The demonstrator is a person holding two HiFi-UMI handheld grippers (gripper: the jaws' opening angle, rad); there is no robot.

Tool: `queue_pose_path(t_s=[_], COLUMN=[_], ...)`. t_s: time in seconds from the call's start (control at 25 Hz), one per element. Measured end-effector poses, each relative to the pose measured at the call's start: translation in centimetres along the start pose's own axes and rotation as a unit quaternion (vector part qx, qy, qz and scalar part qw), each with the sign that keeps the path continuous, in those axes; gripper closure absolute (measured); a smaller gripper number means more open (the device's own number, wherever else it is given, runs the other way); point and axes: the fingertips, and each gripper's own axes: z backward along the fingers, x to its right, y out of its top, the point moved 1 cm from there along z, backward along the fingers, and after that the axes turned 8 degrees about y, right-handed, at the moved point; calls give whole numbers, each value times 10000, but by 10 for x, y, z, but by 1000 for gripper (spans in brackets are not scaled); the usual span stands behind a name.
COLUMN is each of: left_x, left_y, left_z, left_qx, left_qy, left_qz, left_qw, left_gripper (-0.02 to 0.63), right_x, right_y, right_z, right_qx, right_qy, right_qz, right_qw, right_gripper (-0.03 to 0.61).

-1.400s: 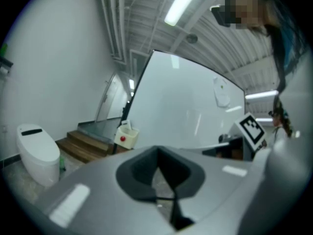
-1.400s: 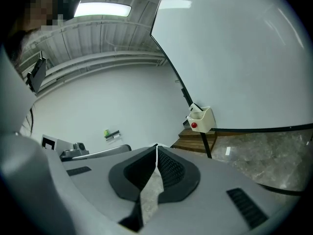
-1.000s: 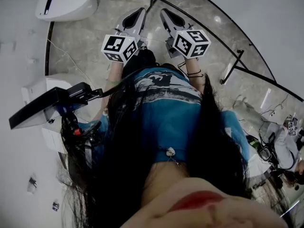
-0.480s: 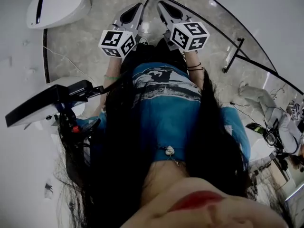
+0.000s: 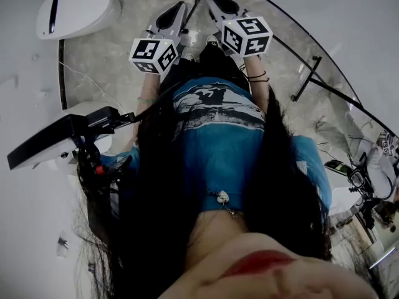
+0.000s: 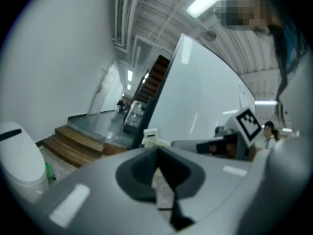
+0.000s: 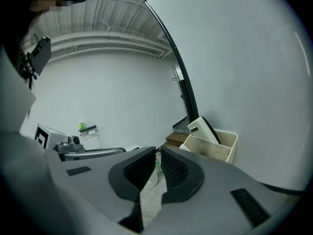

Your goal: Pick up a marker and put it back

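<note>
Person in a blue printed shirt (image 5: 218, 136) holding both tools forward above a grey stone floor (image 5: 106, 55). The left gripper (image 6: 156, 151) has its dark pads closed tip to tip, with nothing between them. The right gripper (image 7: 157, 153) has its pads parted by a narrow slit and is empty. Beyond it, a cream open-topped bin (image 7: 220, 148) holds a flat white device with a dark edge (image 7: 201, 128), leaning tilted against its rim. The marker's position and long axis cannot be told from any view.
</note>
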Motion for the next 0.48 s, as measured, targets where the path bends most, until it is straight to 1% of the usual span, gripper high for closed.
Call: queue_pose_path(t_s=[0.2,0.24,0.32,0.48], left_x=[-1,-2,-3,-7], left_y=[16,18,21,26], left_z=[-11,-12,-15,-19], left_qx=[153,167,188,235], left_qy=[147,168,207,287], left_qz=[18,13,1,-1], left_qw=[9998,9997,9996,9993], left_gripper=[614,614,614,614], right_x=[11,14,21,33], right_y=[10,11,9,3], right_z=[-19,-24,-36,-55], right_qx=[-375,-499,-809,-1336], right_qy=[72,80,57,-107], right_qz=[669,820,1140,1682], right_qw=[9970,9953,9902,9766], right_gripper=[557,542,481,463])
